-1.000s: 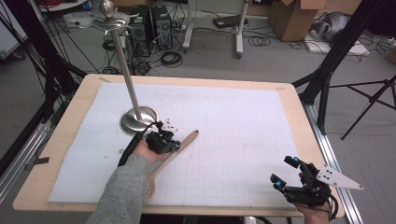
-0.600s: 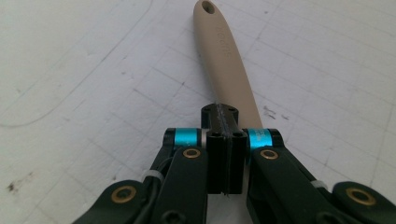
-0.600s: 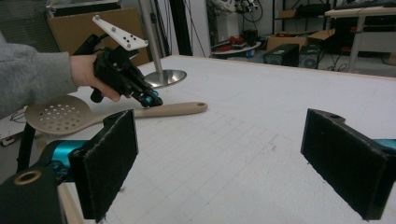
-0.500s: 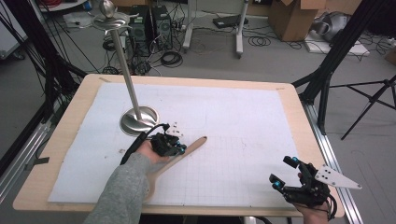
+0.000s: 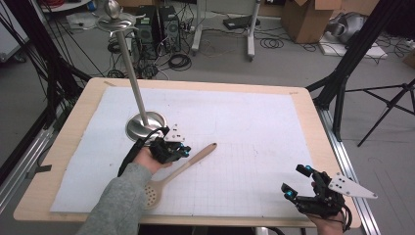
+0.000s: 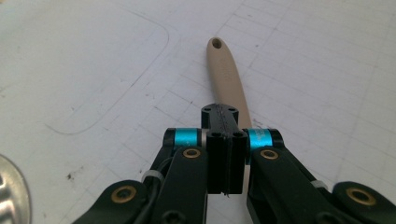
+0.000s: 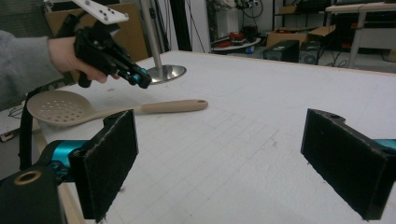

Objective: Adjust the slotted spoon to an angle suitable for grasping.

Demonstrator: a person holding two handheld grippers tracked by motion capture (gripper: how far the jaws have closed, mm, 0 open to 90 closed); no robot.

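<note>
A beige slotted spoon [image 5: 183, 166] lies flat on the white gridded mat [image 5: 254, 127], bowl toward the near edge, handle pointing away to the right. My left gripper [image 5: 171, 149] hovers just over the middle of its handle. In the left gripper view the jaws [image 6: 219, 112] are pressed together with nothing between them, and the spoon handle [image 6: 226, 70] runs on past them underneath. The right gripper view shows that left gripper [image 7: 140, 78] above the spoon [image 7: 140, 108], clear of it. My right gripper [image 5: 296, 180] rests at the near right corner, open and empty [image 7: 224, 163].
A metal stand with a round base [image 5: 145, 125] and a tall leaning pole [image 5: 131, 63] is just behind the left gripper. The wooden table edge [image 5: 313, 98] frames the mat. Tripod legs and cables lie on the floor beyond.
The spoon's handle tip has swung a little right and toward the near edge. The left gripper has drawn back slightly. The right gripper has stayed put.
</note>
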